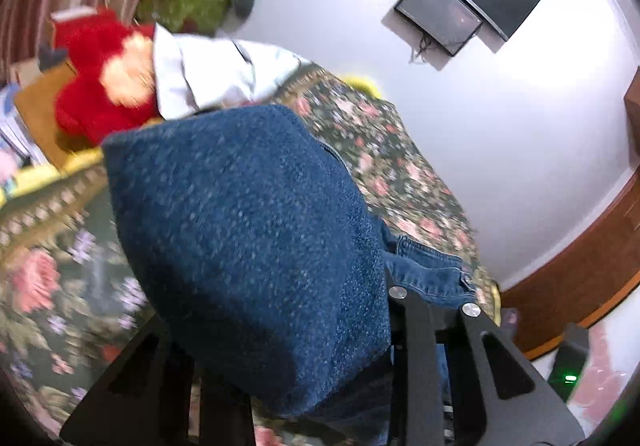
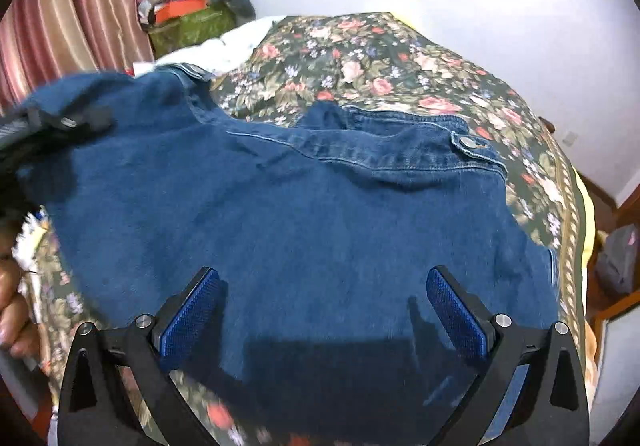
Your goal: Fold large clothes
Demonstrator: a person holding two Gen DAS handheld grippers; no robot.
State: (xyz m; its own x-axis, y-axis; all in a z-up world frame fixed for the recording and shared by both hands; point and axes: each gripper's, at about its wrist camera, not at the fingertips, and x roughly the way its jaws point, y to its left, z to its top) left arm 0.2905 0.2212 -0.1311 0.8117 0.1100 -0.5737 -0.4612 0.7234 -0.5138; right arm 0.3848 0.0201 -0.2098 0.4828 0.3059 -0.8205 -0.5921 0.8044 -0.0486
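I have the denim jacket [image 2: 304, 230] spread over the flowered bedspread [image 2: 400, 61], collar end away from me, its buttoned tab lying out toward the right. My left gripper [image 1: 316, 378] is pinching a portion of the jacket and holding it up off the bed, so that blue cloth hangs right across that camera and hides the fingertips; I cannot see the pads meet, but the fabric bunches down between the two black arms and I judge it is caught there. From my right side I can see that same tool at the far left, raised with the cloth draped round it. My right gripper [image 2: 324, 310] hangs spread wide over the near part of the jacket, its blue pads [image 2: 188, 318] well apart and nothing between them. As for progress, I am only at the start: the body still lies open and largely flat, no neat crease shows anywhere, and the one side I have lifted has yet to be carried across and laid down. After that the other side and the final doubling remain. A white garment [image 1: 216, 73] and a red plush toy [image 1: 96, 85] wait at the far end of the bed.
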